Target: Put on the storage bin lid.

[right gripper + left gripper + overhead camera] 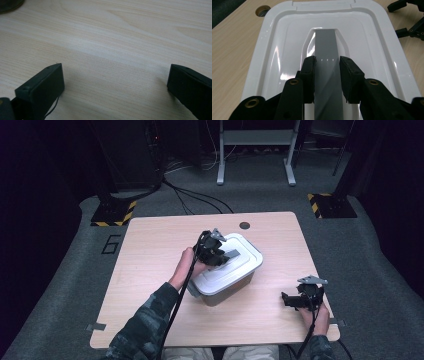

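A grey plastic box with a white lid (227, 270) stands near the middle of the wooden table (150, 245). The lid (274, 50) has a grey handle bar (325, 45) along its centre. My left gripper (227, 257) hangs over the lid, and in the left gripper view it (327, 62) is shut on that handle, a pad pressed to each side. My right gripper (290, 299) rests low near the table's front right corner, away from the box. Its jaws (115, 75) stand wide open over bare wood with nothing between them.
A round cable hole (244, 225) sits near the table's far edge, also seen beside the lid's corner (262, 10). The right gripper (409, 22) shows at the upper right of the left gripper view. Cables and stand feet lie on the grey carpet beyond the table.
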Demonstrator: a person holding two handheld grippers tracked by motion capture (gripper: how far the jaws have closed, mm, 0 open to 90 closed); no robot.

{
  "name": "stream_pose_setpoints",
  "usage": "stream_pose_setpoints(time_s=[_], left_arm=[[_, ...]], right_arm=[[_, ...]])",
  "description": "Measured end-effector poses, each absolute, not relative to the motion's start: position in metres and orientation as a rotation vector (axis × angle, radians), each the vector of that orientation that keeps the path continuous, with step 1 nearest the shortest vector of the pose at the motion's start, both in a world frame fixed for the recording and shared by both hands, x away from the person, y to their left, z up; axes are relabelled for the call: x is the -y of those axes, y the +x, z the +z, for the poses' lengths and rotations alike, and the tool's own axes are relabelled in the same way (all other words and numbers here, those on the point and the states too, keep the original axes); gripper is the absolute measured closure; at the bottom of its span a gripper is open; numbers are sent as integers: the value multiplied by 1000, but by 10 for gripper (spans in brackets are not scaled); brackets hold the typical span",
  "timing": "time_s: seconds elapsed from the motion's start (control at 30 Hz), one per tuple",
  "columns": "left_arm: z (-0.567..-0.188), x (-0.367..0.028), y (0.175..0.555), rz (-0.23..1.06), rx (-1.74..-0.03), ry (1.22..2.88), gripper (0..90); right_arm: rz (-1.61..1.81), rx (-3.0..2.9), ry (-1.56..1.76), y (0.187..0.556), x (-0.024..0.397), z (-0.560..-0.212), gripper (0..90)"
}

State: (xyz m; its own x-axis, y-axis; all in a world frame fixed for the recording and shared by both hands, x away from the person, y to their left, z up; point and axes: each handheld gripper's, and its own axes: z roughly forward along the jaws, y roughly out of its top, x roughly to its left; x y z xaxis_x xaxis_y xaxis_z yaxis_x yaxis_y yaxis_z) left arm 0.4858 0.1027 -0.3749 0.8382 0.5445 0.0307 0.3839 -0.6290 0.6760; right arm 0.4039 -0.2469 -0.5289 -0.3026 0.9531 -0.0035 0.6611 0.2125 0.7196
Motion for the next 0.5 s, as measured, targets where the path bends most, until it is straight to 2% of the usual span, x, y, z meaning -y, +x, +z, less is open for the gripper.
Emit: stream_pose_setpoints(time_s=[0.5], left_arm=[[-381, -107, 483, 296, -669, 2328, 658]], right_arm=[[863, -2042, 1491, 404, 247, -529, 2]])
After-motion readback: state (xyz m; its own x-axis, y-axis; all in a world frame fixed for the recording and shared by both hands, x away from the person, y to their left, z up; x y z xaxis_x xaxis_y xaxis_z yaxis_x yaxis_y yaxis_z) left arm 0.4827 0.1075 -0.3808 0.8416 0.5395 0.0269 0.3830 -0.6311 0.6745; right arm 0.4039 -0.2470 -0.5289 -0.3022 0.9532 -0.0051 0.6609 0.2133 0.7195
